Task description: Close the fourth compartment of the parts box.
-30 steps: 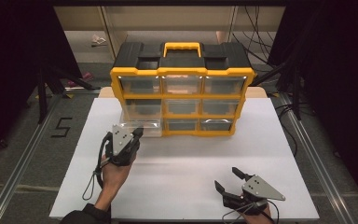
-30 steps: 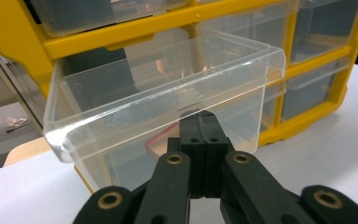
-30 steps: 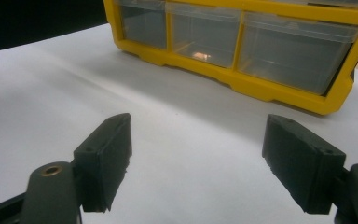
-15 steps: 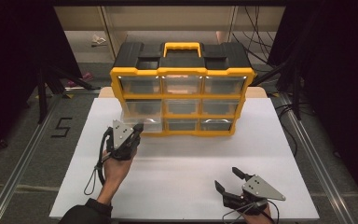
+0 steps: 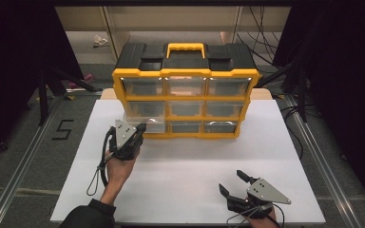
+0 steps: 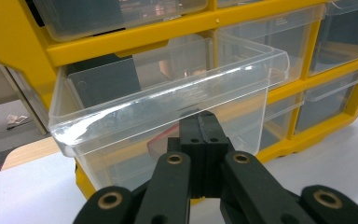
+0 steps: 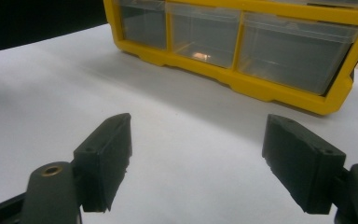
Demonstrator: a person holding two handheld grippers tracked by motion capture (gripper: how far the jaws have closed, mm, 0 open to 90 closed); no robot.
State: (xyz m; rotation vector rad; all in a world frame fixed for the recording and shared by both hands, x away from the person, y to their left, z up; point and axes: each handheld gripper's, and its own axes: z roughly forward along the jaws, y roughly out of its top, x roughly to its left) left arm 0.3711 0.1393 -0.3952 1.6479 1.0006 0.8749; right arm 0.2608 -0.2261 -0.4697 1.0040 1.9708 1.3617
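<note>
A yellow and black organizer (image 5: 186,75) with clear drawers stands at the back of the white table (image 5: 185,164). Its bottom-left clear drawer (image 5: 146,123) sticks partly out. My left gripper (image 5: 139,129) is shut, with its tips against that drawer's front wall. In the left gripper view the drawer (image 6: 168,93) looks empty, and the closed left gripper (image 6: 200,122) sits just under its rim with nothing between the jaws. My right gripper (image 5: 232,182) rests open near the table's front right. In the right gripper view my right gripper (image 7: 196,158) has bare table between its jaws.
The organizer's black lid carries a yellow handle (image 5: 185,47). Its other drawers are pushed in. Metal rails (image 5: 24,161) run along both sides of the table, and cables (image 5: 261,42) hang behind the organizer.
My left gripper has edged toward the organizer, and the bottom-left drawer sticks out less than before. The right gripper has not moved.
</note>
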